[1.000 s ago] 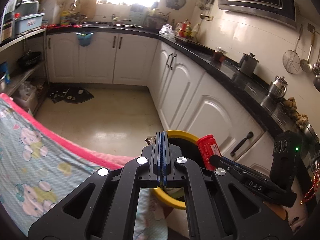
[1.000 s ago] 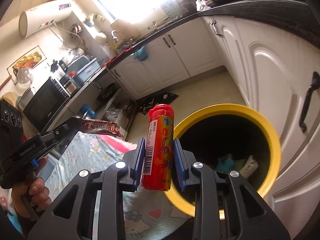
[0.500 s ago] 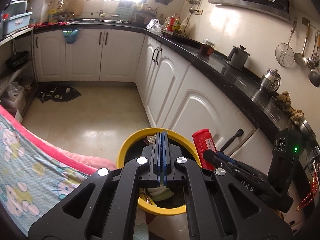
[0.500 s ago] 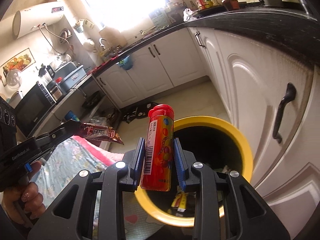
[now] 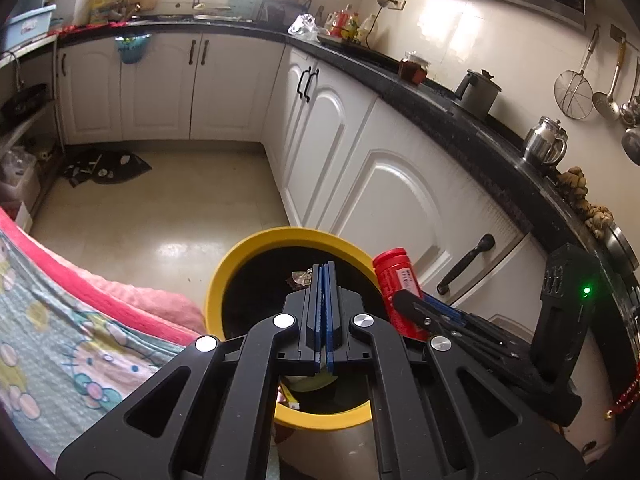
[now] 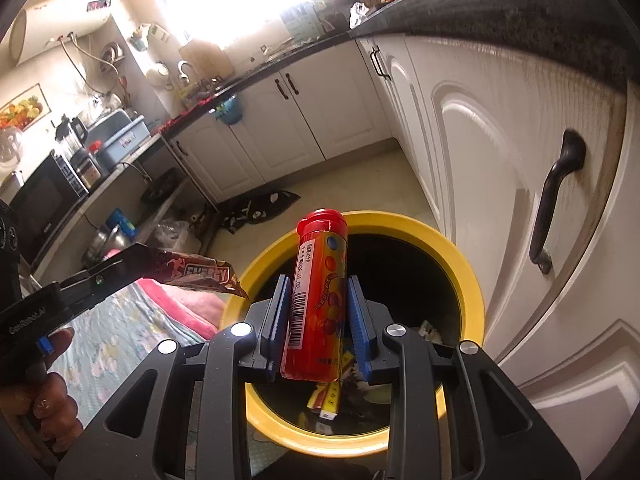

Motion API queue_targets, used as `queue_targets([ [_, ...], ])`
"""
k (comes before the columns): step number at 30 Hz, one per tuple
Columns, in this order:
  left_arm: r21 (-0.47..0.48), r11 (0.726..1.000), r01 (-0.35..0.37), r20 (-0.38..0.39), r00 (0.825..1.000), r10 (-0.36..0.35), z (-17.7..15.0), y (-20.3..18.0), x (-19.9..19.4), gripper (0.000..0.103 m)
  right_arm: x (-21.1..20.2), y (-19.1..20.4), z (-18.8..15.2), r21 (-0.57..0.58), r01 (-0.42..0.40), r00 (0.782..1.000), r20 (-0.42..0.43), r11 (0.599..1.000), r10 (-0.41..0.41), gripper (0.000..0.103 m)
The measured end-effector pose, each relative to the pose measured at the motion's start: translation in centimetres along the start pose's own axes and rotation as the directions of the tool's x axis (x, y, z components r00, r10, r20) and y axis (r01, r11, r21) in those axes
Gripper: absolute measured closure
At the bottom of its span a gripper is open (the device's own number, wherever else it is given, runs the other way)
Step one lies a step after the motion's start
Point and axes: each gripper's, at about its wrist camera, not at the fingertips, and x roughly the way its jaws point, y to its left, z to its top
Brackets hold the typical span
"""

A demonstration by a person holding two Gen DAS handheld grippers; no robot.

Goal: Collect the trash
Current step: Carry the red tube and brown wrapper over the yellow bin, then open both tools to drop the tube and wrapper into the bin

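Right gripper (image 6: 318,312) clamped red candy tube (image 6: 318,300), upright, over yellow-rimmed bin (image 6: 460,264). Left gripper (image 5: 323,276) pinched crinkled brown wrapper (image 6: 196,274) beside rim. Below: cartoon-print cloth (image 5: 60,344), glossy cream floor (image 5: 160,216), white cabinets (image 5: 400,200).

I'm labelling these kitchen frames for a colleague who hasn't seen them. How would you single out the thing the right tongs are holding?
Find the yellow-rimmed trash bin on the floor beside the white cabinets. Above its opening, the right tongs grip an upright red candy tube. Its red cap, barcode and printed coloured sweets distinguish it from the flat brown energy bar wrapper alongside.
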Motion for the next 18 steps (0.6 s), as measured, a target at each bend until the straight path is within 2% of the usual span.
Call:
queue_targets([
  [10,-0.03,1.0,-0.002,-0.059,0.998,0.001,-1.5,1.1,2.3,0.103,3.0,-0.9,-2.0,-0.014,0.047,0.996,-0.077,0.999,-0.048,0.076],
  [18,-0.041,0.999,-0.024,-0.089,0.996,0.02,-2.3,1.8,3.3,0.103,3.9,-1.6,-2.7,-0.009,0.064,0.993,-0.1,0.998,-0.064,0.075],
])
